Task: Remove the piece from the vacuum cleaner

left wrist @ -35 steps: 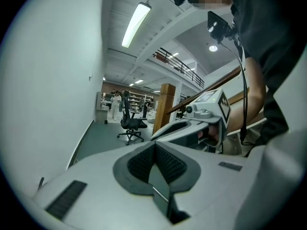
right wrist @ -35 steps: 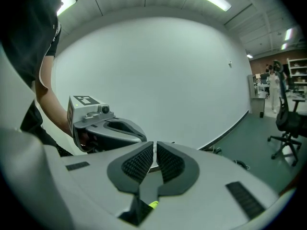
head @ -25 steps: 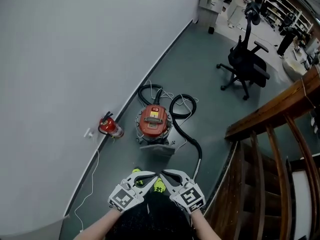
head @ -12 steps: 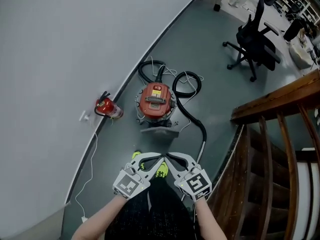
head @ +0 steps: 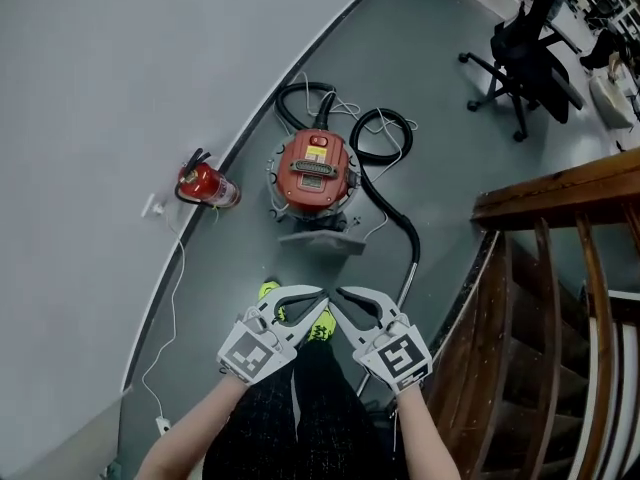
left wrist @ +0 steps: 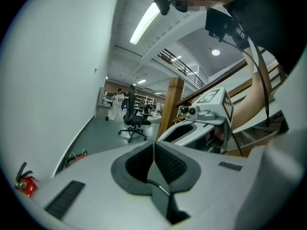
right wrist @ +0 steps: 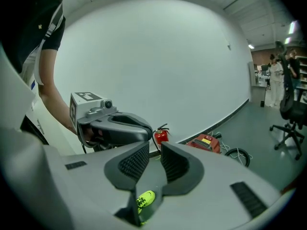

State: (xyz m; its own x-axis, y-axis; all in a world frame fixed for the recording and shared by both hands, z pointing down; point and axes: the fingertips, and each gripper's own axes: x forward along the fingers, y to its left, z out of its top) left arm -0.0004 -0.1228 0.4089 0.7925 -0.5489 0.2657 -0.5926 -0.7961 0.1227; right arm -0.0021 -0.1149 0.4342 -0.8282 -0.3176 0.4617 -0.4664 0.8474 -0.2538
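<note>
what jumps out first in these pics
The red vacuum cleaner sits on the grey floor near the curved white wall, its black hose trailing off to the right. A red fire extinguisher sits at the wall's foot to its left, and a wooden stair railing fills the right edge.

- A large indoor workplace, somewhere between office and lab: a bare grey floor [head: 440,138] runs along a long white wall [head: 90,58].
- A black swivel office chair [head: 528,40] stands far right.
- A red fire extinguisher [head: 203,183] sits by the wall, left.
- A wooden stair railing [head: 560,193] rises near right.
- A ceiling strip light [left wrist: 145,23] hangs overhead, and a person in white [left wrist: 116,105] stands far off.
</note>
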